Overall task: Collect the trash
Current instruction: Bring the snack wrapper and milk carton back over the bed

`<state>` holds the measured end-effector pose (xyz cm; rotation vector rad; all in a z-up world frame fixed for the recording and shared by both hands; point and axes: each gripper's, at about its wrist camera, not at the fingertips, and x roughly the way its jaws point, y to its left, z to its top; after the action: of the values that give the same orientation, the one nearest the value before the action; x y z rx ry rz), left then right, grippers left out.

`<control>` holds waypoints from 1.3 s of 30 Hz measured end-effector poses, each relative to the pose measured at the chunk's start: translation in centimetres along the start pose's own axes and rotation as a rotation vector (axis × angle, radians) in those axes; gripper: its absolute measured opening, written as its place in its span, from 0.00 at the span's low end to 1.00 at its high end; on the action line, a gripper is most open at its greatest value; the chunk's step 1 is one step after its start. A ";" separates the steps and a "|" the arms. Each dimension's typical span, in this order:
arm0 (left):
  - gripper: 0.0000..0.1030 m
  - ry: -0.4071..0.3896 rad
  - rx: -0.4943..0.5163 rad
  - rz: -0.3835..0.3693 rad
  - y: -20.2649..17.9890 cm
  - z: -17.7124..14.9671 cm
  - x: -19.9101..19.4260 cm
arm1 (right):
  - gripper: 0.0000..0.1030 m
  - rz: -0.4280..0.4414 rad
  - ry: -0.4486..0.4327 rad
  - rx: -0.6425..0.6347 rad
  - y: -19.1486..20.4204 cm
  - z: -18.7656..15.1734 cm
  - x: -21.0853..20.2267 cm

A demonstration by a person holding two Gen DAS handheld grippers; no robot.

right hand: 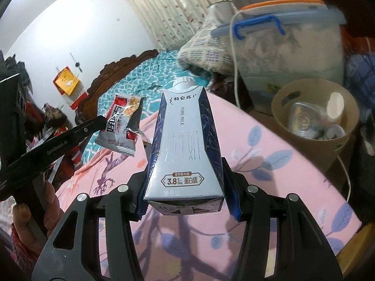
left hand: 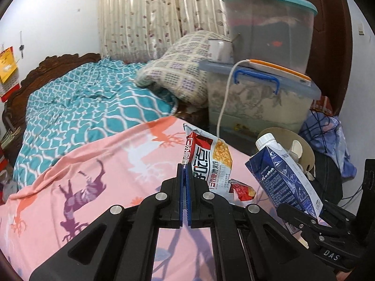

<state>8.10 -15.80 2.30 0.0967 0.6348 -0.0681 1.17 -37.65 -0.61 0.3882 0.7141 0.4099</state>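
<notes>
We hold 2 items above the pink bedsheet (right hand: 269, 164): left gripper (left hand: 185, 171) clamped on the snack wrapper (left hand: 211, 159), right gripper (right hand: 187, 201) clamped on the milk carton (right hand: 185, 145). Both remain undeposited (beige bin (right hand: 288, 107) nearby, already partly filled).

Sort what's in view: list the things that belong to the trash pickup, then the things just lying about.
Job: snack wrapper in left gripper; milk carton in right gripper; tan bin.

Lying about: storage boxes, pillow, mug, white cable.
</notes>
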 end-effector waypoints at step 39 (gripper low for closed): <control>0.03 0.223 -0.352 0.063 15.7 -17.6 -6.3 | 0.63 0.011 0.347 -0.369 13.7 -12.9 5.2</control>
<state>-5.90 1.96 -6.96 -0.2190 0.8572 0.1169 -7.34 -20.83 -5.91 -0.0307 0.9521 0.6162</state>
